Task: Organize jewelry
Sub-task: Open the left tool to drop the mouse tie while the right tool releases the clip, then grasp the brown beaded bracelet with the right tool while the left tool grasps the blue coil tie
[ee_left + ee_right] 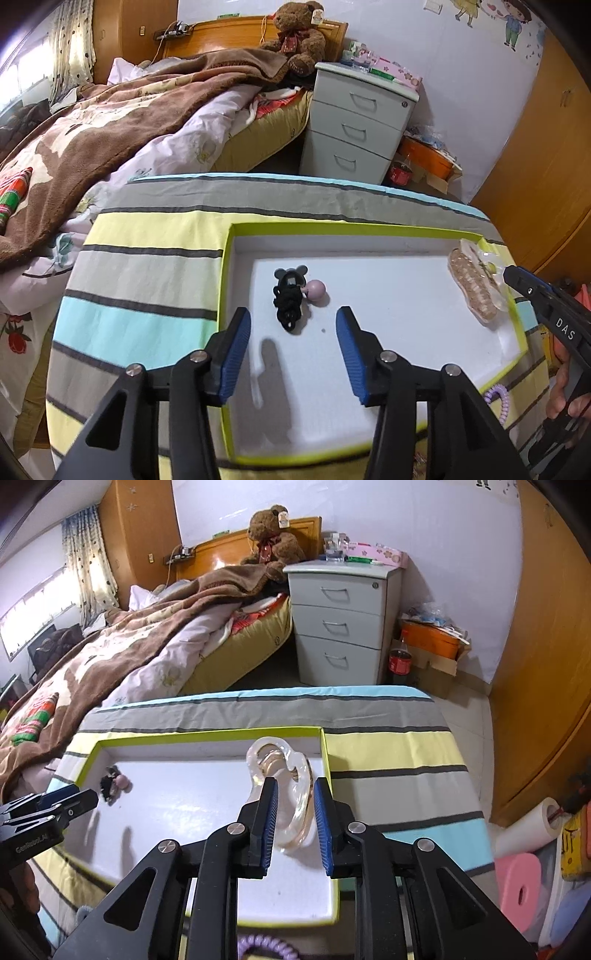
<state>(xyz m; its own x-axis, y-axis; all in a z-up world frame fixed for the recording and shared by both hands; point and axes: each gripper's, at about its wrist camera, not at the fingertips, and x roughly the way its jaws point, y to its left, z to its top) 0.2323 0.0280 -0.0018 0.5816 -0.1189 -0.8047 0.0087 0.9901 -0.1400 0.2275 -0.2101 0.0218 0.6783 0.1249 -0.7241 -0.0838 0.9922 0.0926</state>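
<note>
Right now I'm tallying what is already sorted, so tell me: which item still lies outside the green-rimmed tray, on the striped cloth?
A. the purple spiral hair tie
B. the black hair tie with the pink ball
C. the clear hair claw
A: the purple spiral hair tie lies on the striped cloth just past the tray's rim; the other two sit inside.

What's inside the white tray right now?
The tray holds a black hair tie with a pink bead, and a clear hair clip. Tongs cover part of the floor.
</note>
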